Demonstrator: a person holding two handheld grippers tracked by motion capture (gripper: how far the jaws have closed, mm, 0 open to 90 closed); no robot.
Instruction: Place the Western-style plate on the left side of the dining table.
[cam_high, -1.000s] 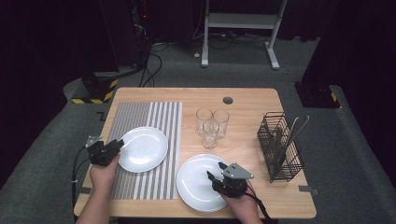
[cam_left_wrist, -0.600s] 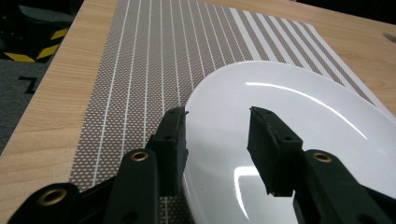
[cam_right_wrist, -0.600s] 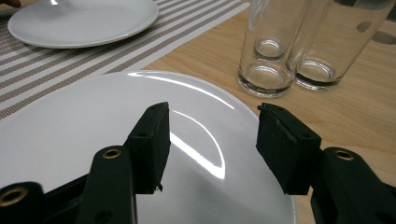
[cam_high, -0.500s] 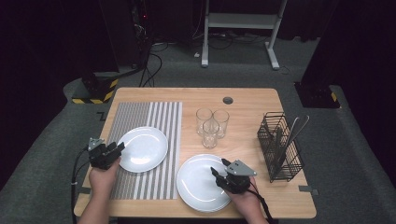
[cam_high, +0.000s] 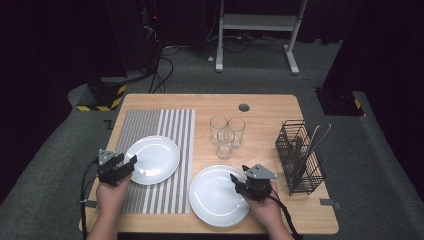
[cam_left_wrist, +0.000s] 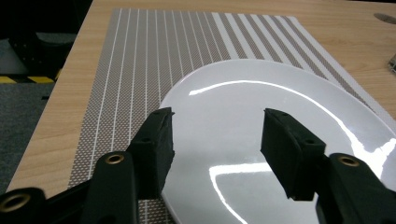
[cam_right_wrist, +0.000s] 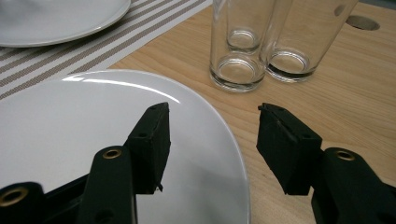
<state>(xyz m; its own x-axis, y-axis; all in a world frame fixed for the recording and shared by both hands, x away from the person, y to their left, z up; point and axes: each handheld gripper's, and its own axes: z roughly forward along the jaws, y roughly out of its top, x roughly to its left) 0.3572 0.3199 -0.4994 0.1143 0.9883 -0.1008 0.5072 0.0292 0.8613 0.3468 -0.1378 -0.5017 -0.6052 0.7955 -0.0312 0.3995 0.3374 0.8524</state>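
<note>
A white plate lies on the striped placemat. My left gripper is open at this plate's near left rim, jaws held above it. A second white plate rests on the bare wood at the front centre. My right gripper is open over this plate's right rim, one jaw above the plate and the other above the wood. Three clear glasses stand close together just beyond it.
A black wire cutlery basket with metal utensils stands at the right side of the wooden table. A round cable hole sits near the far edge. Dark floor and a white stand's legs lie beyond the table.
Both hands have drawn slightly back toward the near edge of the table. The left gripper has slid from beside the plate's left edge to its near left rim. Plates and glasses stayed put.
</note>
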